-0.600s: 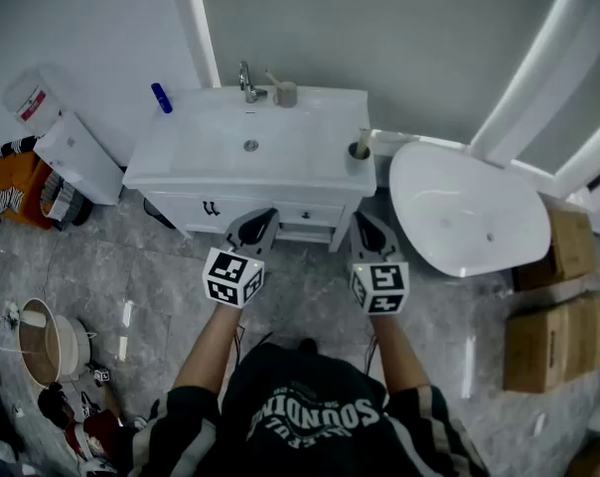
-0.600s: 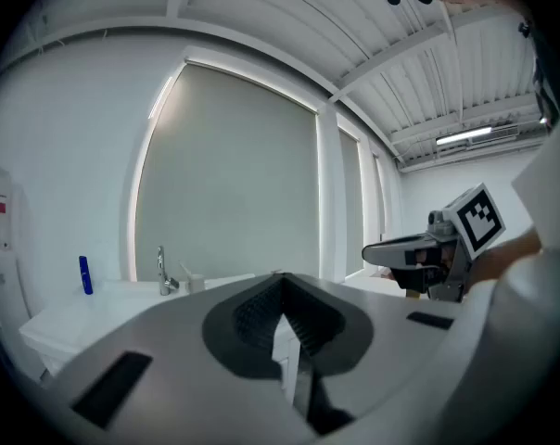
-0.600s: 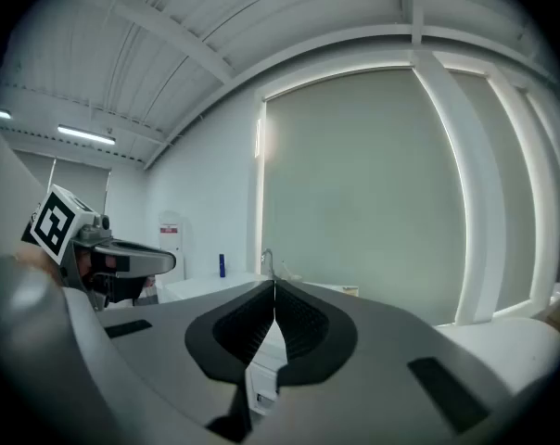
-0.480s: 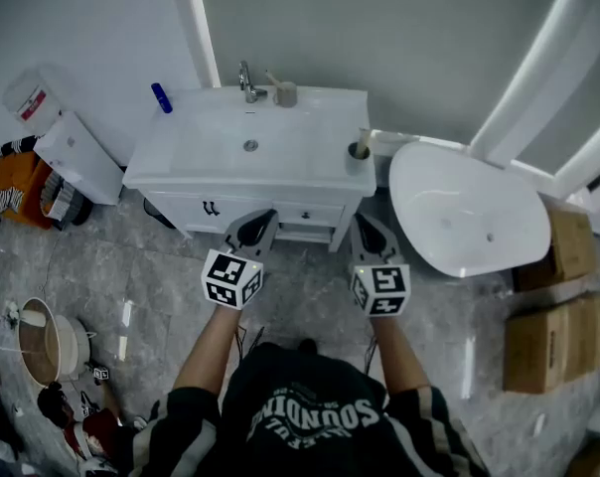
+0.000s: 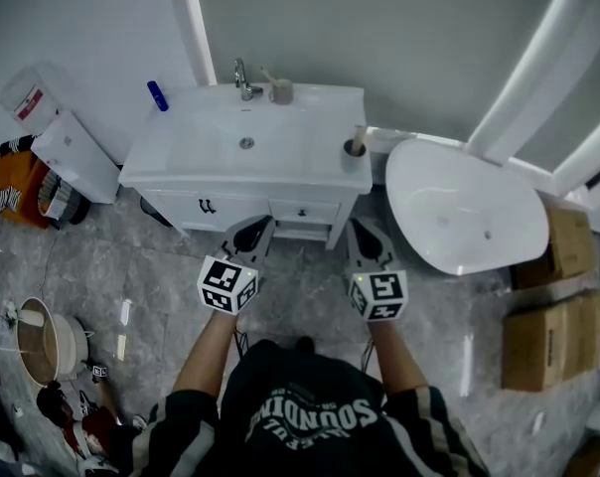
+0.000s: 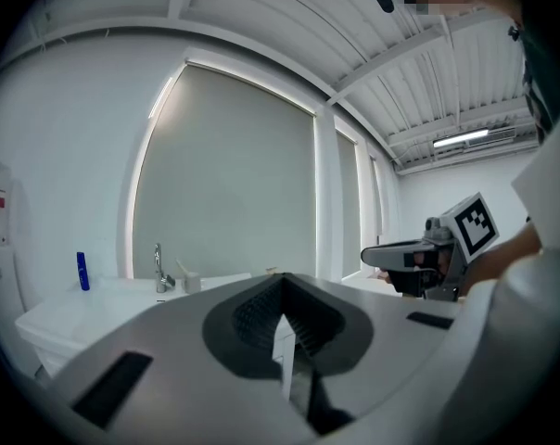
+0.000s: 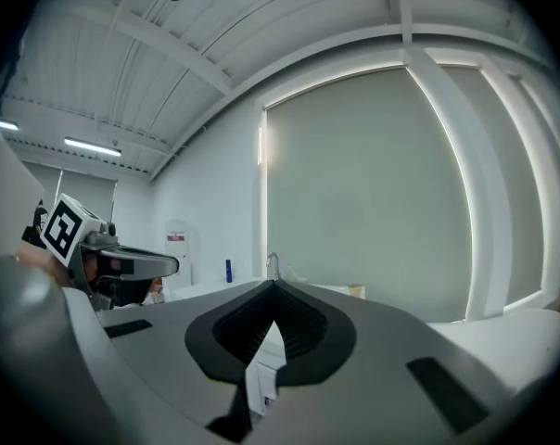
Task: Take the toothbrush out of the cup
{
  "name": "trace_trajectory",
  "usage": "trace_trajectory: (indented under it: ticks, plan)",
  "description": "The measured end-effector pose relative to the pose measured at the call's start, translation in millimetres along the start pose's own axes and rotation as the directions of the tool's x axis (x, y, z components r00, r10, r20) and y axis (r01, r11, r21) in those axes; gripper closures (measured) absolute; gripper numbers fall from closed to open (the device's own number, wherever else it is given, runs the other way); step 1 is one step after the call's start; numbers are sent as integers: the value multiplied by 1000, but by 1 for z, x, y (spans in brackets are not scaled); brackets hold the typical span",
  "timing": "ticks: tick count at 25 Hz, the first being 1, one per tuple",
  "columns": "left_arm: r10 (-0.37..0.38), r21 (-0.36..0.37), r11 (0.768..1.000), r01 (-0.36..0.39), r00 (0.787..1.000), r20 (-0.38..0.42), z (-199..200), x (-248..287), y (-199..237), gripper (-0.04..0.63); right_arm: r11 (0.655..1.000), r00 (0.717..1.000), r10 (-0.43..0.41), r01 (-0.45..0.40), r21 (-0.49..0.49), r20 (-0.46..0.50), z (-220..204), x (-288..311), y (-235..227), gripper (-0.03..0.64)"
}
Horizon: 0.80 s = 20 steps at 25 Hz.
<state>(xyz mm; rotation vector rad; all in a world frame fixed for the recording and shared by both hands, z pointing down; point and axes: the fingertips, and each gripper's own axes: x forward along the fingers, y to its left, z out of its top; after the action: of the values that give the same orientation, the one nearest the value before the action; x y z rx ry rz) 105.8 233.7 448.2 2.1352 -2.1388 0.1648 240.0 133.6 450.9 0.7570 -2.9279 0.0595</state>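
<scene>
- A blue bottle is standing at the far left corner of the white vanity.
- The left gripper is hovering at the vanity's near side, its jaws pressed together with nothing between them.
- The toothbrush is leaning in the beige cup, which is sitting just right of the faucet at the far edge.
- A second cup is standing at the vanity's right edge, holding a pale stick.
- The right gripper is hovering beside the left one, its jaws likewise clenched and empty.
</scene>
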Motion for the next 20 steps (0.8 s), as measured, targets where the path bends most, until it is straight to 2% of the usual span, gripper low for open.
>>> trace_trajectory:
  ticks: [11,20]
  plan:
    - [17,-10,1000,-17,1000,6,-7,1,2,595,999,1000,18,-18,31,0,-6,-2,-8,617]
    - [-7,-28,1000,7,1000,-26,-16,16,-2,595,998,999,25,-24,51,-31,-15,3,-16,617]
